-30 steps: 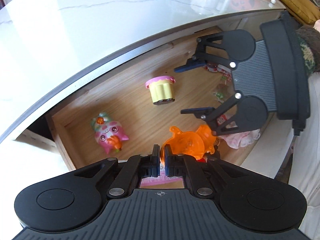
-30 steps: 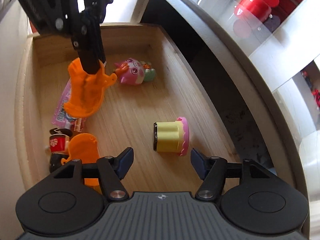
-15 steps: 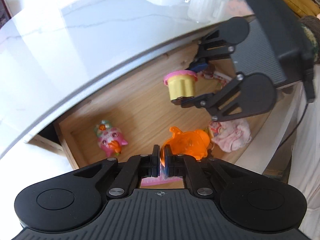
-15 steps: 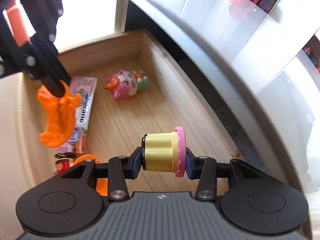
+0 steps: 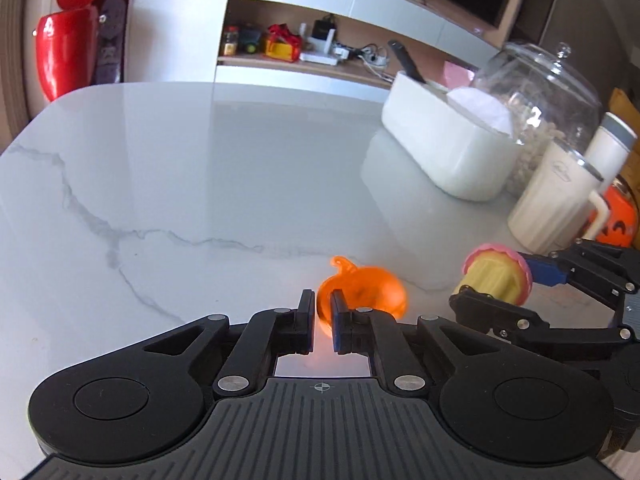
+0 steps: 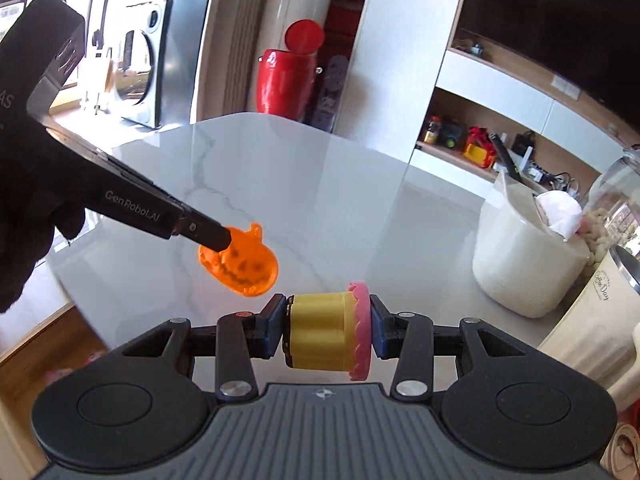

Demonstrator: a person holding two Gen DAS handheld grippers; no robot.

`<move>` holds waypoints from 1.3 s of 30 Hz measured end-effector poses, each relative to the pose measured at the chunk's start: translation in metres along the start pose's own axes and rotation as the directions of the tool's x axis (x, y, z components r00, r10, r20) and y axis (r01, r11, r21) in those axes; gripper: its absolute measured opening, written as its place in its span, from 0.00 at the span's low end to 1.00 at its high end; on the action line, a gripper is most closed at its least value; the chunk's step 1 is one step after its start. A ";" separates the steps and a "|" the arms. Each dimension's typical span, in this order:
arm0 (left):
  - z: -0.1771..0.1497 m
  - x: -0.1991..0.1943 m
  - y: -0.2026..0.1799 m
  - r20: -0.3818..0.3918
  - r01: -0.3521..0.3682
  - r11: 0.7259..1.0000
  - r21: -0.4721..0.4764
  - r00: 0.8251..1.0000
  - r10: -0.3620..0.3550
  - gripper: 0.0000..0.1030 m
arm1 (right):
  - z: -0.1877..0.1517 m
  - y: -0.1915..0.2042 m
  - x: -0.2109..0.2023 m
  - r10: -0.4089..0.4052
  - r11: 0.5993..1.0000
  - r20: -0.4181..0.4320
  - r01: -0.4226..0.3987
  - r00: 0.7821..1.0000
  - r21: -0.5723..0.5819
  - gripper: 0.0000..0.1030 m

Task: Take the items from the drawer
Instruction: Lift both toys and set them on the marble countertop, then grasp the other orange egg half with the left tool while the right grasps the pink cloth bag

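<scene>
My left gripper (image 5: 321,314) is shut on a translucent orange pumpkin toy (image 5: 366,292), held above the white marble tabletop (image 5: 200,184). In the right wrist view the same pumpkin toy (image 6: 244,266) hangs from the left gripper's fingers (image 6: 208,234), to the left. My right gripper (image 6: 326,330) is shut on a yellow cupcake toy with a pink top (image 6: 326,334), lying sideways between the pads. From the left wrist view that cupcake toy (image 5: 498,276) shows at the right, over the table edge. A corner of the wooden drawer (image 6: 60,344) is at lower left.
A white box (image 5: 444,144), a glass jar (image 5: 540,96), a cream tumbler (image 5: 560,196) and an orange pumpkin bucket (image 5: 618,220) stand at the table's right. A red vase (image 6: 280,80) stands beyond the far edge. A gloved hand (image 6: 20,216) holds the left gripper.
Both grippers rose out of the drawer to above the tabletop, each carrying its toy. The right gripper closed on the cupcake toy about half a second ago.
</scene>
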State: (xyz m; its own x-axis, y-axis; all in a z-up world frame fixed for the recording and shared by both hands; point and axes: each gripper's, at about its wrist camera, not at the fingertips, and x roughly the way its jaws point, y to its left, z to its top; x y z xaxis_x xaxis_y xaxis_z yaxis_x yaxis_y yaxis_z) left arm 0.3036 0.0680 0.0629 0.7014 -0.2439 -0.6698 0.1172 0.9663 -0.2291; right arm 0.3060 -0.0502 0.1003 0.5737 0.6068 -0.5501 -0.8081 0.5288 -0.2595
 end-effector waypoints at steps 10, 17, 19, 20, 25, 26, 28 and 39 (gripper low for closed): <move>-0.004 -0.044 0.019 0.096 -0.064 0.997 0.041 0.994 0.059 0.14 | -0.007 -0.024 0.024 0.008 0.994 0.002 -0.008 1.000 0.108 0.67; -0.048 -0.116 0.011 0.055 -0.024 0.973 0.230 0.998 0.012 0.14 | -0.020 -0.008 -0.052 0.155 0.987 0.002 -0.155 0.988 0.049 0.80; -0.066 -0.119 0.008 -0.057 0.005 0.959 0.285 0.998 0.011 0.14 | -0.032 0.002 -0.065 0.204 0.979 -0.035 -0.203 0.978 0.021 0.81; -0.077 -0.117 0.007 -0.117 0.013 0.952 0.306 0.993 0.024 0.14 | -0.040 0.009 -0.068 0.237 0.972 -0.068 -0.237 0.969 0.009 0.81; -0.129 -0.090 -0.010 -0.385 0.128 0.890 0.437 0.921 0.056 0.14 | -0.080 0.045 -0.059 0.319 0.943 -0.241 -0.333 0.917 -0.019 0.81; -0.135 -0.084 -0.013 -0.423 0.160 0.884 0.439 0.905 0.047 0.15 | -0.087 0.049 -0.054 0.323 0.941 -0.270 -0.337 0.907 -0.008 0.81; -0.143 -0.066 -0.017 -0.505 0.224 0.896 0.383 0.863 -0.001 0.15 | -0.094 0.053 -0.043 0.331 0.939 -0.318 -0.342 0.888 0.023 0.81; -0.169 0.017 -0.020 -0.716 0.265 0.935 0.236 0.698 -0.017 0.15 | -0.115 0.048 -0.044 0.293 0.953 -0.364 -0.299 0.884 0.042 0.83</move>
State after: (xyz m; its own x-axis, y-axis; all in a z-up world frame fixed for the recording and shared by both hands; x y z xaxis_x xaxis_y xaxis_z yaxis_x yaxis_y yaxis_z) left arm 0.1945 0.0308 -0.0634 -0.0160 -0.2458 -0.9692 0.4615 0.8581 -0.2252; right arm 0.2267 -0.1195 0.0206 0.2221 0.4756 -0.8512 -0.9363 0.3477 -0.0500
